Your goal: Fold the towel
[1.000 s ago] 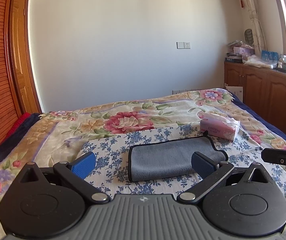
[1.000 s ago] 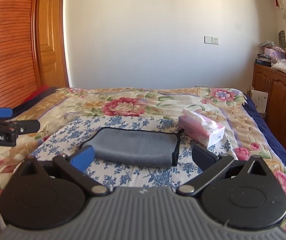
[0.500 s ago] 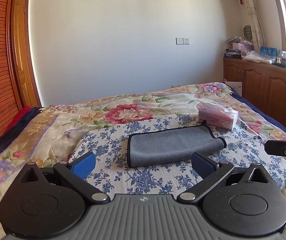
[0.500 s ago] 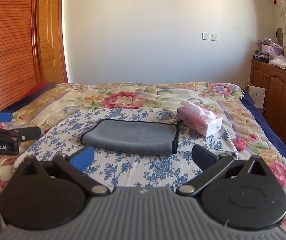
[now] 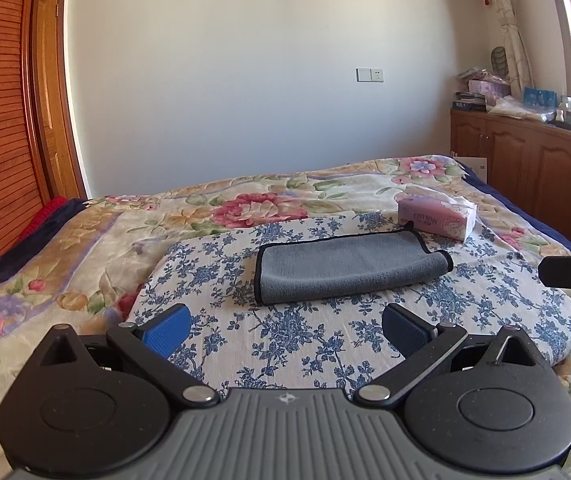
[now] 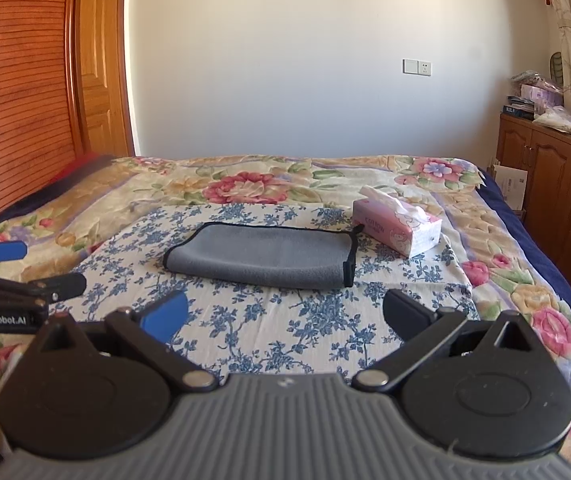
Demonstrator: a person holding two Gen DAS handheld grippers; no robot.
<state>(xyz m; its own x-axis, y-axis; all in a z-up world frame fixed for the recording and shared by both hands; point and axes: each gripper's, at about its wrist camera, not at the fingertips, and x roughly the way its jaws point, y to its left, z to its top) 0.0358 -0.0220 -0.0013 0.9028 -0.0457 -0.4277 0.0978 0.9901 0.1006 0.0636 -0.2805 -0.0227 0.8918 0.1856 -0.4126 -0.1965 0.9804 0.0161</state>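
Observation:
A grey towel [image 5: 345, 266] with black trim lies folded over on a blue-flowered cloth [image 5: 285, 332] on the bed; it also shows in the right wrist view [image 6: 261, 256]. My left gripper [image 5: 285, 328] is open and empty, well short of the towel's near edge. My right gripper [image 6: 285, 312] is open and empty, also short of the towel. The right gripper's fingers [image 5: 565, 272] show at the right edge of the left wrist view. The left gripper's fingers [image 6: 25, 280] show at the left edge of the right wrist view.
A pink tissue box [image 5: 437, 218] stands just beyond the towel's right end, also in the right wrist view [image 6: 397, 228]. A flowered bedspread [image 5: 85, 248] covers the bed. Wooden cabinets [image 5: 525, 160] stand on the right, a wooden wardrobe [image 6: 13, 100] on the left.
Both grippers have drawn back and risen from the towel, which now appears smaller and farther. Both stay open. The towel has not moved.

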